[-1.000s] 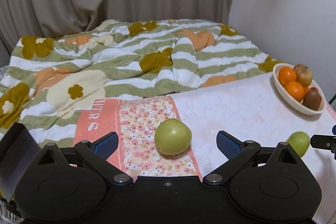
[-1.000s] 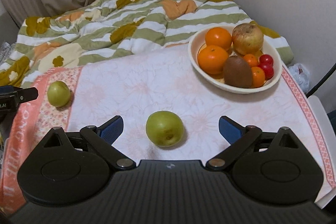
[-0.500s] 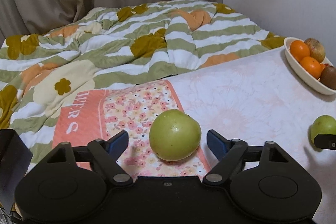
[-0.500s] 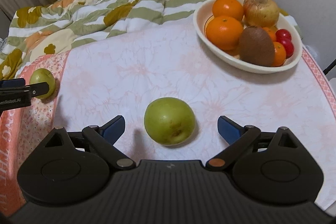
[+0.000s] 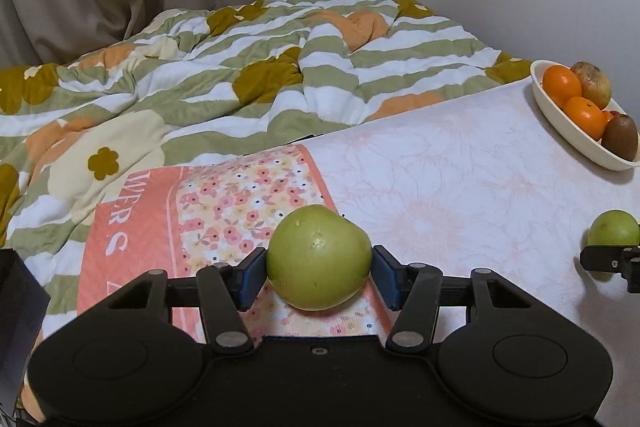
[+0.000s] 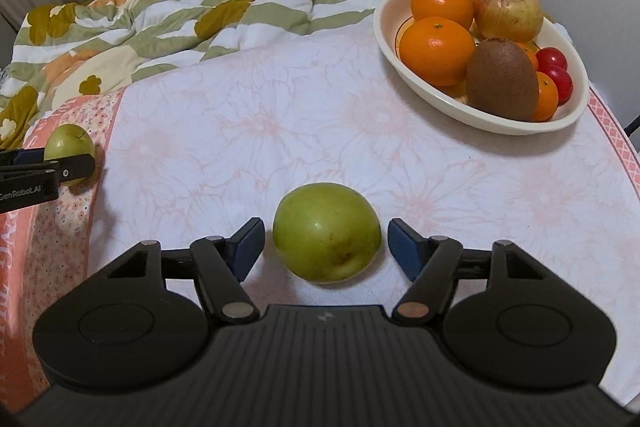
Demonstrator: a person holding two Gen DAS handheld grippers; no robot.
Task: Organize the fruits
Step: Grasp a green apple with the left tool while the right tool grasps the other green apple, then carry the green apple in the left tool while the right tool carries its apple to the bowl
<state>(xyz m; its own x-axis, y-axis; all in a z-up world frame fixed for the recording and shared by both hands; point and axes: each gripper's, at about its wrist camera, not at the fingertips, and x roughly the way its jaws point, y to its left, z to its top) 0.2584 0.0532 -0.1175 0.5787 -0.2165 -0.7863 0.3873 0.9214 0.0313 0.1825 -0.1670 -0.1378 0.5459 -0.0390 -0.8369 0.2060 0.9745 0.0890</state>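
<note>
Two green apples lie on the pale floral cloth (image 6: pixel 240 131). In the left wrist view one green apple (image 5: pixel 318 255) sits between the blue pads of my left gripper (image 5: pixel 319 269). Its jaws are closing and both pads touch the apple's sides. The right wrist view shows the other green apple (image 6: pixel 326 231) between the pads of my right gripper (image 6: pixel 326 243). Those jaws are closing too, with a small gap on each side. A cream bowl (image 6: pixel 436 103) at the far right holds oranges, a kiwi, a yellowish apple and red cherry tomatoes.
A rumpled quilt (image 5: pixel 240 67) with green stripes and flowers lies beyond the cloth, with curtains behind it and a white wall to the right. The cloth's pink flowered border (image 5: pixel 240 199) runs under the left apple. The bowl (image 5: pixel 568 131) stands near the cloth's right edge.
Both grippers came down and forward until each apple lay between its pads. The left jaws narrowed onto their apple. The right jaws stayed wide, then began to narrow.
</note>
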